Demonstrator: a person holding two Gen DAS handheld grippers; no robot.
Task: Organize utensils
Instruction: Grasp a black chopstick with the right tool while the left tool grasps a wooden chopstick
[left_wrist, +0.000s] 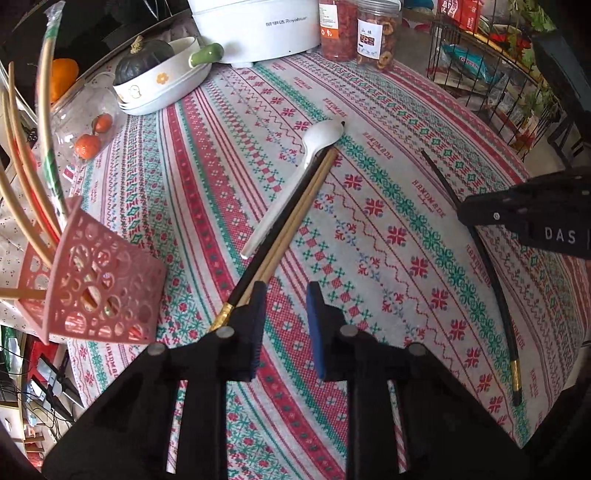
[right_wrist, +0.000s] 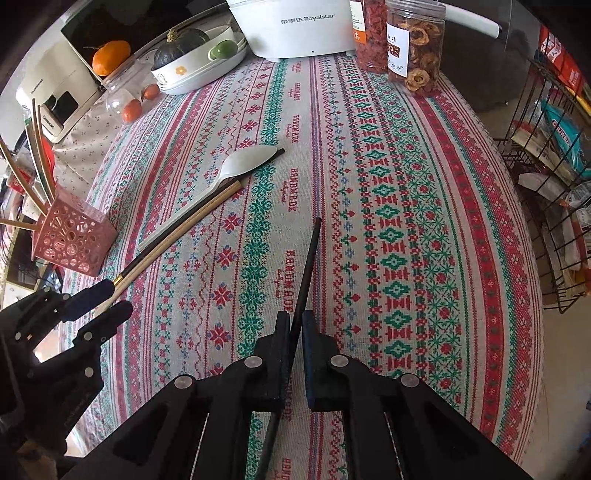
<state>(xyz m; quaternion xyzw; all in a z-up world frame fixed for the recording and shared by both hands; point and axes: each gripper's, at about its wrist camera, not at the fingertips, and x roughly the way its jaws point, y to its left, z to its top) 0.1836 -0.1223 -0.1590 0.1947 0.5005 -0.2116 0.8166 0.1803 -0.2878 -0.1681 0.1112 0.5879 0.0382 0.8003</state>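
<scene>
A white spoon (left_wrist: 295, 173) lies on the patterned tablecloth beside a black chopstick (left_wrist: 291, 210) and wooden chopsticks (left_wrist: 306, 203). My left gripper (left_wrist: 286, 321) is open just above their near ends, its left finger touching them. A pink perforated holder (left_wrist: 92, 284) with several chopsticks stands at the left edge. My right gripper (right_wrist: 295, 332) is shut on a second black chopstick (right_wrist: 308, 266) that lies along the cloth; it also shows in the left wrist view (left_wrist: 480, 251). The spoon (right_wrist: 243, 164) and holder (right_wrist: 72, 236) show in the right wrist view.
At the back stand a white Royalstar appliance (left_wrist: 255, 26), two jars of dried food (left_wrist: 376, 33), and stacked bowls holding a dark squash (left_wrist: 144, 61). A clear container with small oranges (left_wrist: 88, 122) sits left. A black wire rack (right_wrist: 554, 177) stands off the table's right edge.
</scene>
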